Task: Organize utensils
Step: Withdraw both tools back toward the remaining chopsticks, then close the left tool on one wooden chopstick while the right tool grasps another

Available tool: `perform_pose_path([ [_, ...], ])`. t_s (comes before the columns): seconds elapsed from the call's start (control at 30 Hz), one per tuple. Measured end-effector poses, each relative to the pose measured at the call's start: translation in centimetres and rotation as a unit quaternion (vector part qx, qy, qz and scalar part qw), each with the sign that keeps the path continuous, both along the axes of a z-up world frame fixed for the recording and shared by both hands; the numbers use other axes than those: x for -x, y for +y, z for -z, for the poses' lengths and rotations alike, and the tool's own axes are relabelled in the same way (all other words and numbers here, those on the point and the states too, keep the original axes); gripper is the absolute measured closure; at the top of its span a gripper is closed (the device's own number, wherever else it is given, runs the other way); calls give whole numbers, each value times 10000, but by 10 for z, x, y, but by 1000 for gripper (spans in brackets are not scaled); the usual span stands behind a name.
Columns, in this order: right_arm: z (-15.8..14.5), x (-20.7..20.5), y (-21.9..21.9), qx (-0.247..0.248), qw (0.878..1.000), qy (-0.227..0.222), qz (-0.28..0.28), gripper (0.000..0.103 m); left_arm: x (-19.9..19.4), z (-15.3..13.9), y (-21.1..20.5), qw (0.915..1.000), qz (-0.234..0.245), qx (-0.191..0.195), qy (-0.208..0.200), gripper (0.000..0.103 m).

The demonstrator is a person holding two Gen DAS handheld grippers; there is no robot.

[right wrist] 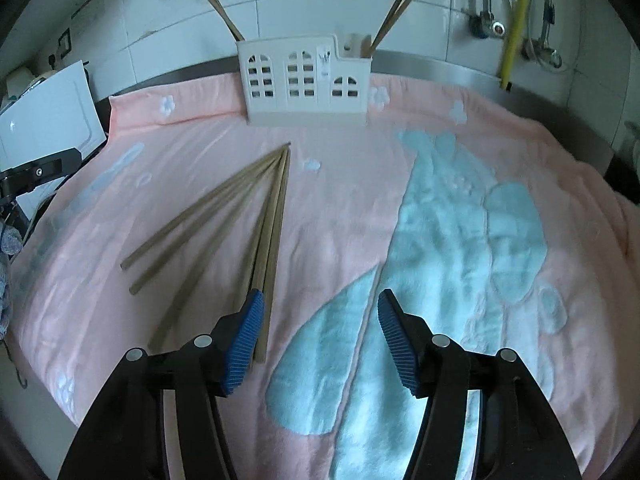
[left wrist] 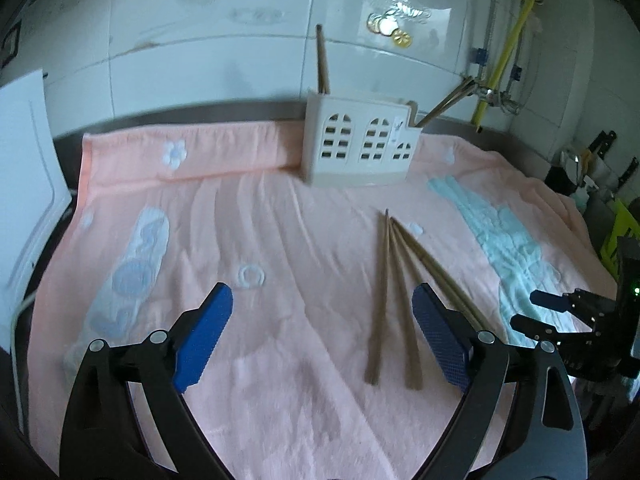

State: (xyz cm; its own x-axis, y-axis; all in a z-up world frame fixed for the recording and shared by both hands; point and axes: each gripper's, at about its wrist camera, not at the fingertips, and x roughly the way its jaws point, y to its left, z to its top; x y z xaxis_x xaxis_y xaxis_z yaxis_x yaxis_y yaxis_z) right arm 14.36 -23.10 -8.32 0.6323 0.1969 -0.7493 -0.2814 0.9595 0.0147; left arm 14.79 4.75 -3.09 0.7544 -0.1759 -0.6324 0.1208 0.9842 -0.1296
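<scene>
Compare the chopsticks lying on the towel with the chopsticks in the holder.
The chopsticks on the towel lie flat, fanned out with their thin tips together; the chopsticks in the holder stand tilted, leaning outward at either end. The loose ones sit in one bunch on the pink towel; the stored ones are split between the two ends of the white holder. Both sets look like the same plain brown sticks.

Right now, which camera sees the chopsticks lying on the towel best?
The right wrist view: the loose chopsticks fan out over the pink towel, nearly whole, only their near ends behind the right gripper. In the left wrist view the chopsticks look bunched, and a left gripper finger covers some.
</scene>
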Motion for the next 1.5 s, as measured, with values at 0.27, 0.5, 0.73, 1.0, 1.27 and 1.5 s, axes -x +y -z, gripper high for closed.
perform_pose_path([
  [0.27, 13, -6, 10, 121, 9998, 130, -98, 47, 4, 13, 6, 9998, -71, 82, 173, 13],
  [0.5, 16, -11, 12, 265, 9995, 125, -93, 47, 4, 18, 9, 9996, -97, 130, 242, 13],
  [0.73, 20, -13, 16, 277, 9992, 200, -210, 63, 4, 25, 10, 9992, -120, 181, 334, 13],
  [1.0, 24, -15, 23, 387, 9989, 124, -247, 79, 8, 31, 5, 9990, -49, 144, 425, 14],
  [1.27, 24, -13, 19, 368, 9992, 70, -134, 90, 9, 43, -16, 9978, 295, 96, 587, 35],
  [1.5, 25, -11, 11, 263, 9996, 91, -38, 93, 4, 52, -45, 9945, 798, -53, 678, 57],
])
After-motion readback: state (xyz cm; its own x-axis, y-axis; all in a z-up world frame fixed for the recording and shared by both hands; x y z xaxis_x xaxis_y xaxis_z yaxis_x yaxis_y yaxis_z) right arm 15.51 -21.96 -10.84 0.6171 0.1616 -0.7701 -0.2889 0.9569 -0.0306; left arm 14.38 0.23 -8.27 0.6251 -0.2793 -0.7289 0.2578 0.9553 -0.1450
